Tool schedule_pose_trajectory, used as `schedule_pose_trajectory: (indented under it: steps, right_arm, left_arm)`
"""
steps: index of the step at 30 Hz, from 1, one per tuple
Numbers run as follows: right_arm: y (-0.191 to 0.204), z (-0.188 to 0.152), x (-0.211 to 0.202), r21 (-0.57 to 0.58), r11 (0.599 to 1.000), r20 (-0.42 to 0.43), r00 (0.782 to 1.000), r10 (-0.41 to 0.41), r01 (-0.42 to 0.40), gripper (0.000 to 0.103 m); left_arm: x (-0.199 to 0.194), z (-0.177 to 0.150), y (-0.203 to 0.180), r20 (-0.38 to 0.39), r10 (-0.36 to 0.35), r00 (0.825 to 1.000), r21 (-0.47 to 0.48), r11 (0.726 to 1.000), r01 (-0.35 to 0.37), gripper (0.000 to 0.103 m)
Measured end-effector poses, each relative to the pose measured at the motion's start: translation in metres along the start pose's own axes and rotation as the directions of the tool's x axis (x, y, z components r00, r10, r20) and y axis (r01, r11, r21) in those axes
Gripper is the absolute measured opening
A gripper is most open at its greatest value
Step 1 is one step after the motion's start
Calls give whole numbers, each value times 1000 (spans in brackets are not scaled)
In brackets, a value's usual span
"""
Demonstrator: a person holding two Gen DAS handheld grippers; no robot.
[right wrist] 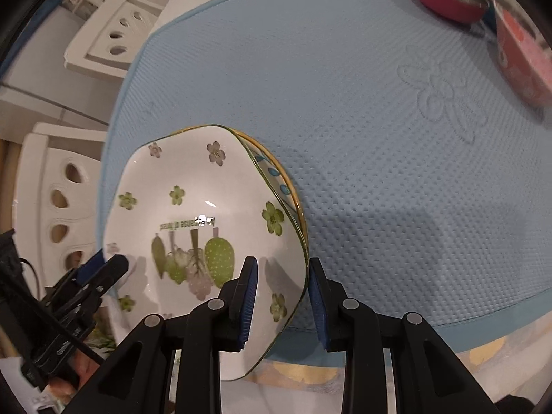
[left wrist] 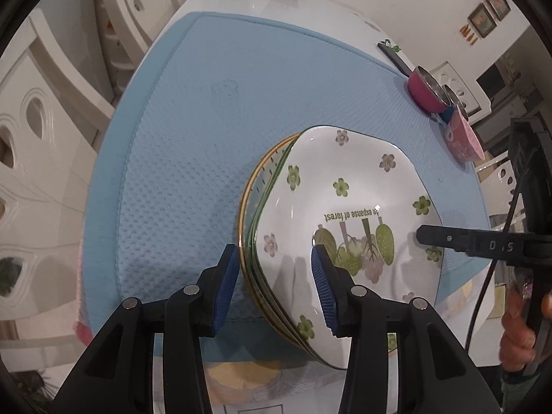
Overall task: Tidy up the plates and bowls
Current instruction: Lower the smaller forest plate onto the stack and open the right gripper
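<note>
My L claw (left wrist: 274,269) & R claw (right wrist: 283,286) each straddle opposite rims of plate stack (left wrist: 345,207), jaws part-open w/ gaps, nothing gripped.

White plate (left wrist: 348,207) with green flowers; blue mat (left wrist: 193,145).

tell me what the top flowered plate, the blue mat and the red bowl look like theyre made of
Top flowered plate: likely glazed ceramic or porcelain, going by its glossy white surface, sharp highlights and printed decoration.
Blue mat: looks like soft foam or rubbery plastic, matte, with an embossed dimple texture.
Red bowl: seemingly metal inside, shiny silver like steel, with a red outer coating or shell.
</note>
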State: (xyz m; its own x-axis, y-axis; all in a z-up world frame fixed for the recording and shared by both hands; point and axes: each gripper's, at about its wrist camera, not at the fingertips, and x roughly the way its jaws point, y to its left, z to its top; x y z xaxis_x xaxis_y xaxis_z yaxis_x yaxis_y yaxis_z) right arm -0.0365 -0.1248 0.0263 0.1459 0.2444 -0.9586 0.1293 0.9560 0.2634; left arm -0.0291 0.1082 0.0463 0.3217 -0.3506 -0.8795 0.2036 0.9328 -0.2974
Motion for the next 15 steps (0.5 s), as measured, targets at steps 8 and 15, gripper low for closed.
schedule_pose_trajectory:
  steps: [8,15]
  right_arm:
    - [18,2,1,-26,995,59,993,-99,100,37]
    - [-18,-4,-23,45,998,93,995,31,-35,37]
  left_arm:
    - [0,5,-3,7,-23,1000,3,1000,23,42]
    - [-23,16,-3,77,-9,997,20,1000,8,42]
